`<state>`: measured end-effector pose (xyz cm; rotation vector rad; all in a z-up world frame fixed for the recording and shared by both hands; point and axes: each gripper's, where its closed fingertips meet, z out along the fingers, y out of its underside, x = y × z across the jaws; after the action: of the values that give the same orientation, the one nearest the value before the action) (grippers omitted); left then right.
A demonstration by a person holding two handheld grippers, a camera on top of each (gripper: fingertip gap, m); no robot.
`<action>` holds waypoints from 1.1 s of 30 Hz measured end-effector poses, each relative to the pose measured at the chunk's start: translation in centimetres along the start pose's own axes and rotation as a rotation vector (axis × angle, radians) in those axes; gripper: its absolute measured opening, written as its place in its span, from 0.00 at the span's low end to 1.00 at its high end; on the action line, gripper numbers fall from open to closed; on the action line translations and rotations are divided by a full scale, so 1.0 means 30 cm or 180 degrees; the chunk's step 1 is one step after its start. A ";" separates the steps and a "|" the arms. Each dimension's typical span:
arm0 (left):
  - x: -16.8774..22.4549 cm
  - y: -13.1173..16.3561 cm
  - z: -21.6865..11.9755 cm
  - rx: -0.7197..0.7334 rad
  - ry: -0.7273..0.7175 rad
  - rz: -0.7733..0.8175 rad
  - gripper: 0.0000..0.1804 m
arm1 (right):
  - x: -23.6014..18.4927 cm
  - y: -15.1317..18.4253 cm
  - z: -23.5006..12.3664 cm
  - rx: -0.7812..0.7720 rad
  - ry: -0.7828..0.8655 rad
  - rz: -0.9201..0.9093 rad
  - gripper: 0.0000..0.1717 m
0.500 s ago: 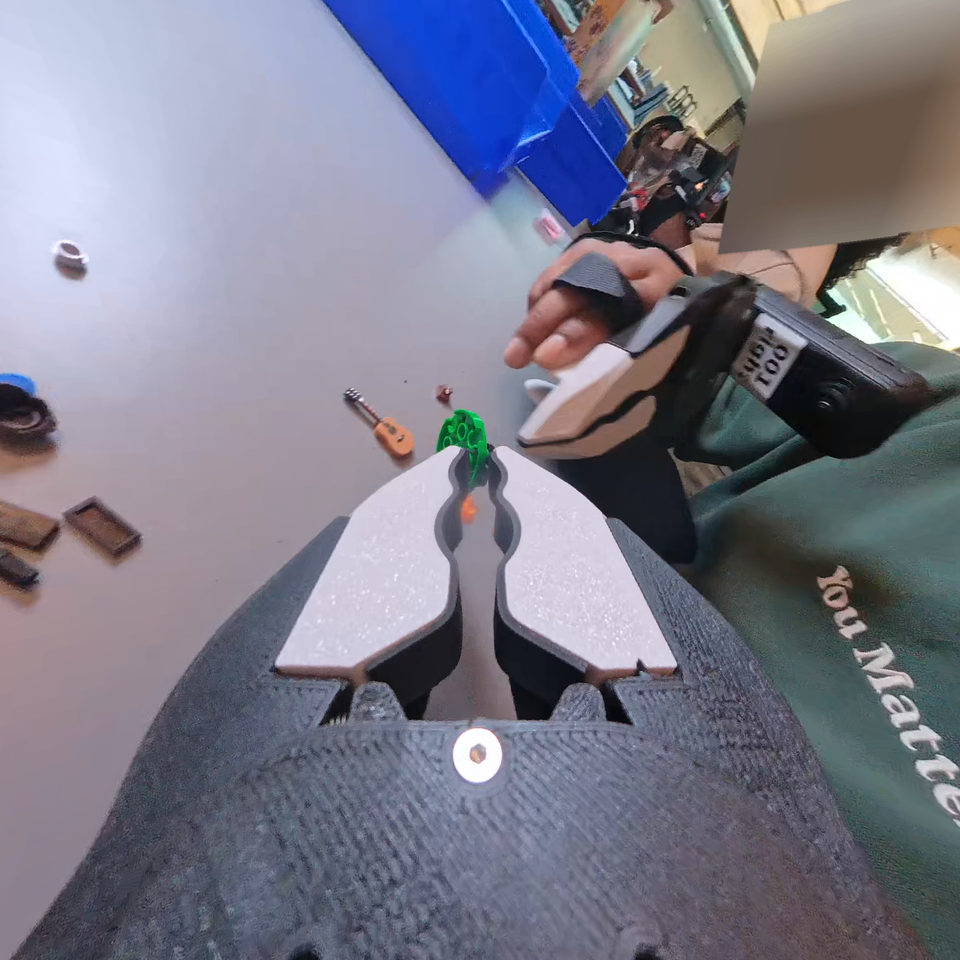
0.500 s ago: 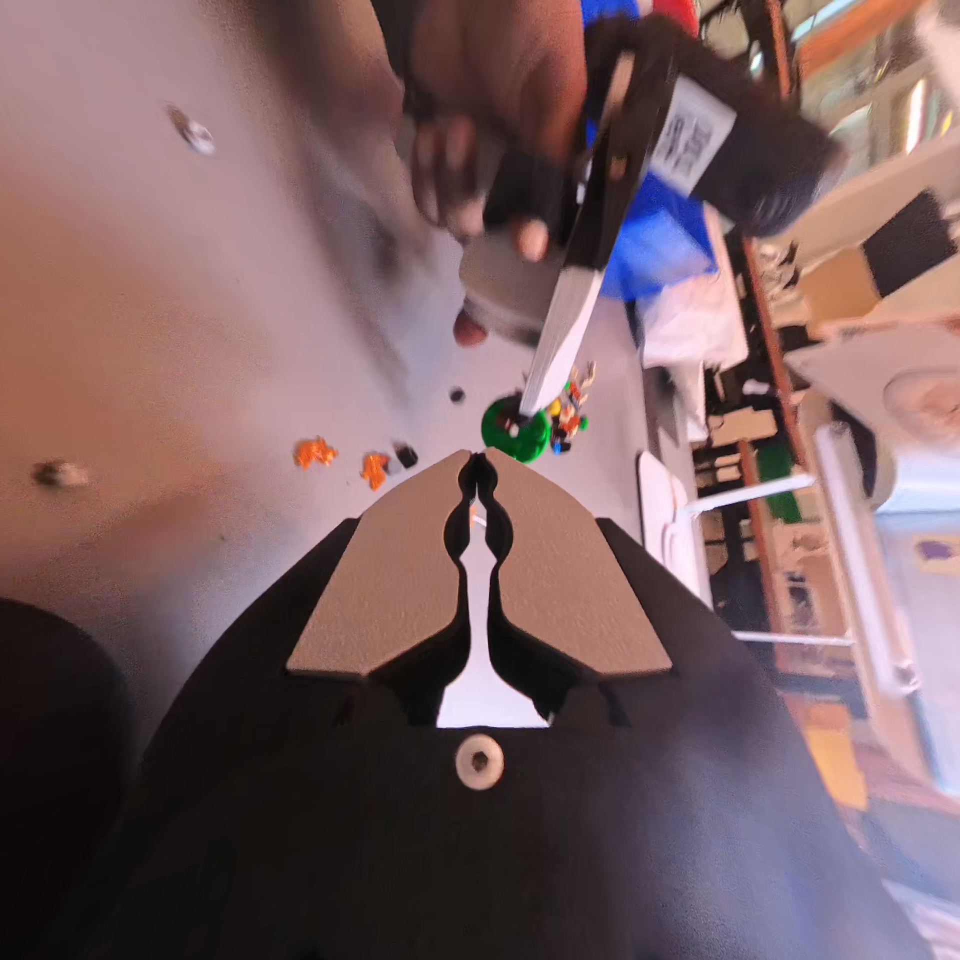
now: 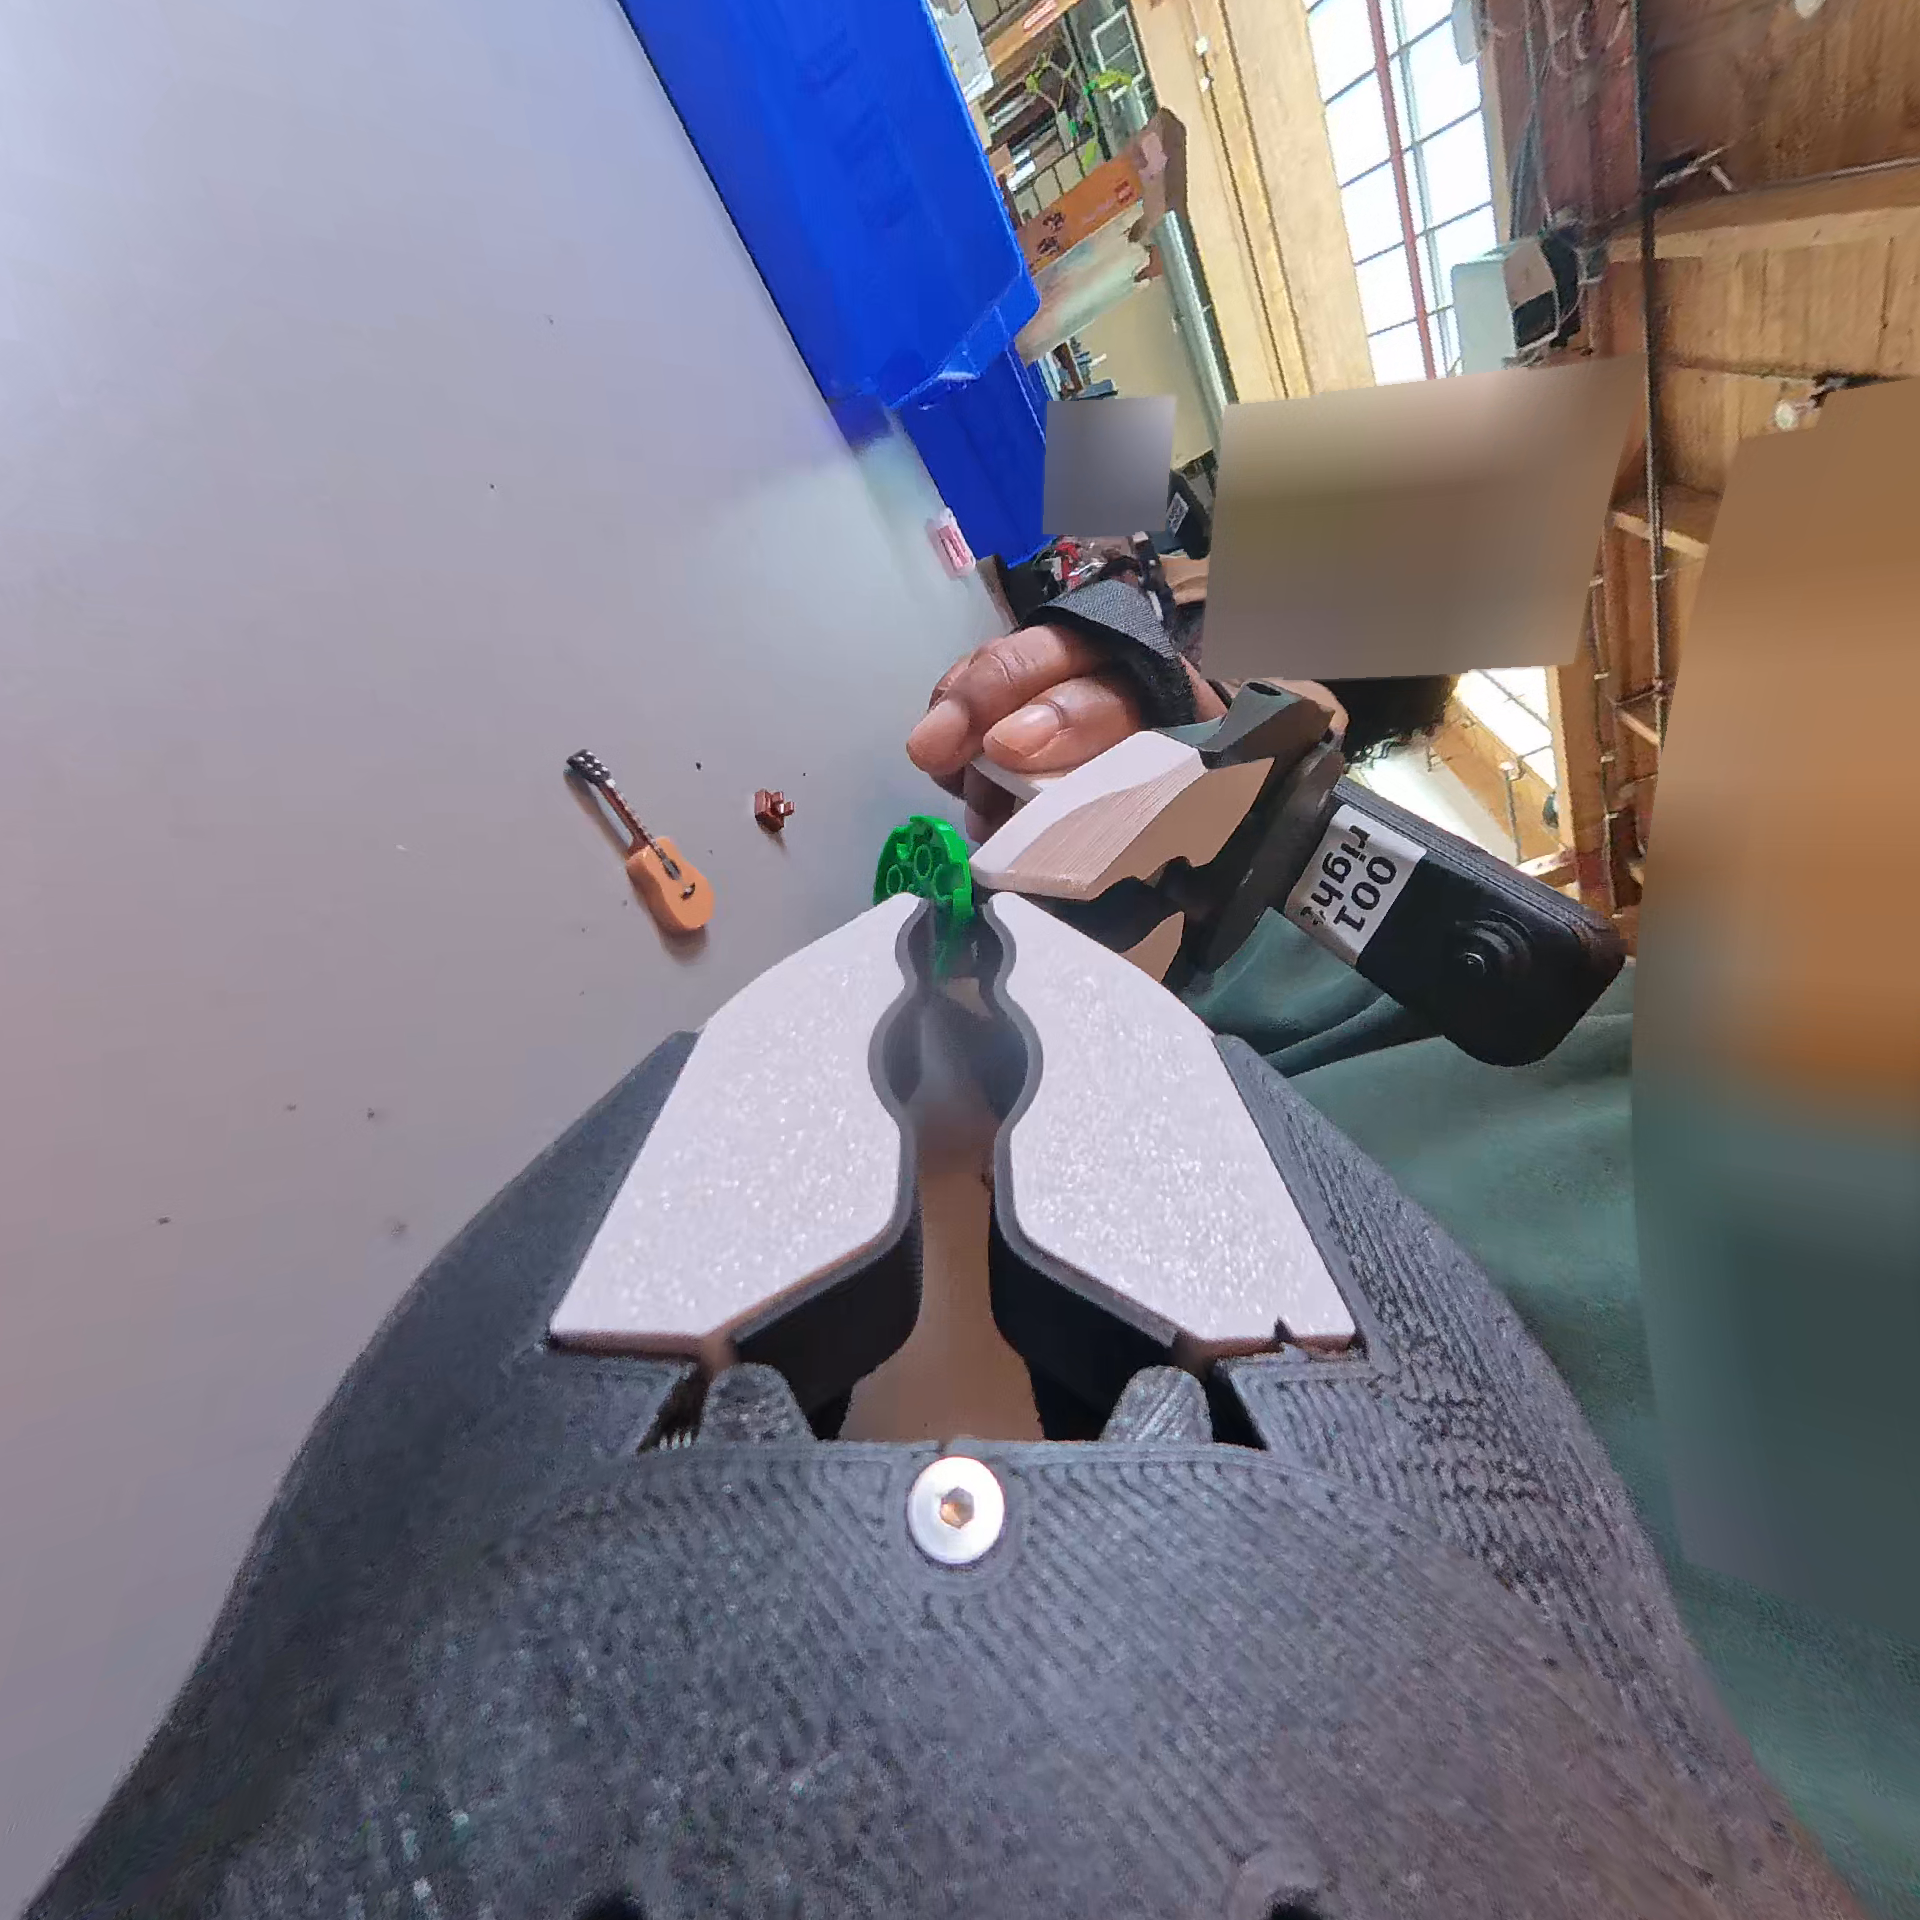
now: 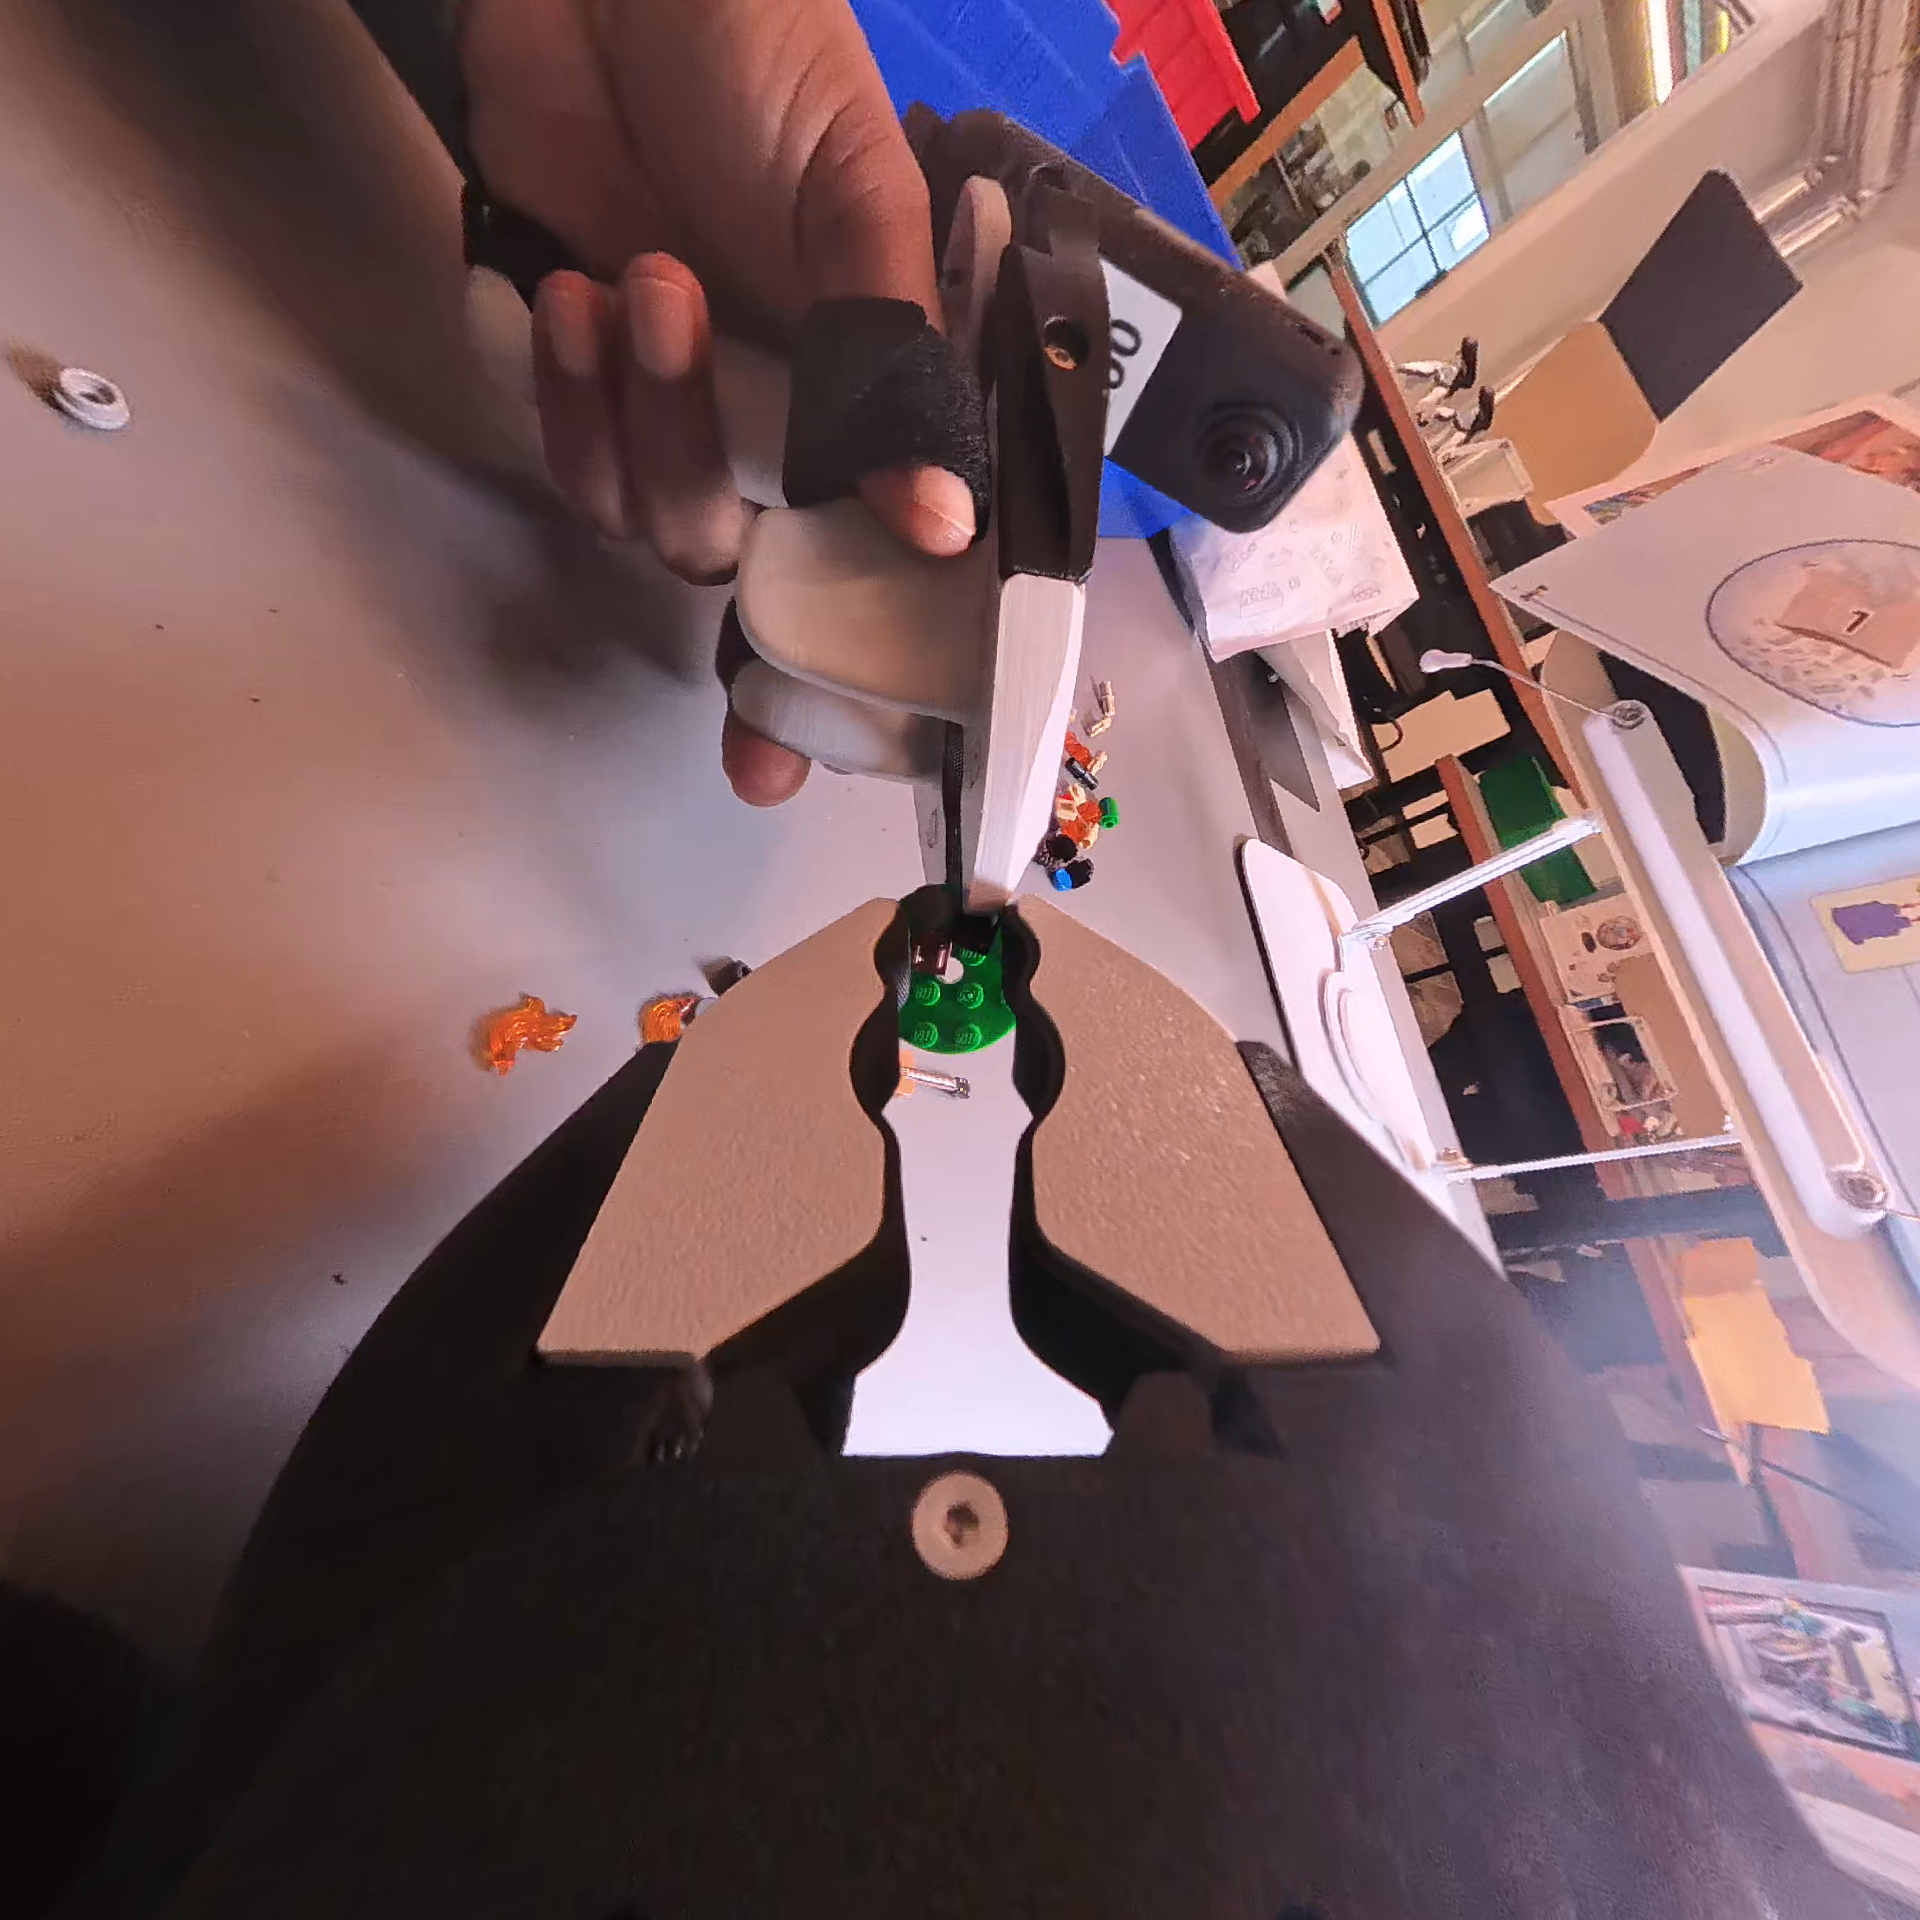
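My right gripper [image 4: 961, 920], shut a moment ago, now stands slightly parted at frame centre, pressing on nothing I can see. Between its tips lies the green round plate [image 4: 958, 1013], a small brown piece [image 4: 928, 951] on it. My left gripper [image 3: 951, 914] pinches the plate's edge.
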<state>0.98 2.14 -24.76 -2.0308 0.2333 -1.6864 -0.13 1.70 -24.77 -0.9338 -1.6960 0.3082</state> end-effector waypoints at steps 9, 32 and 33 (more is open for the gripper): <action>0.004 -0.012 -0.024 0.0118 0.0255 -0.0199 0.03 | 0.020 -0.011 -0.020 0.0251 -0.0212 0.0640 0.06; -0.016 0.014 0.012 0.0006 -0.0005 0.0065 0.03 | -0.027 0.034 -0.016 0.0008 -0.0663 0.0731 0.07; -0.018 0.012 0.012 0.0027 -0.0029 0.0074 0.03 | -0.026 0.035 -0.014 -0.0009 -0.0633 0.0693 0.07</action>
<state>1.27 2.15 -25.43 -2.0215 0.2453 -1.6610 0.74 1.71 -25.83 -1.1228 -1.7763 0.5592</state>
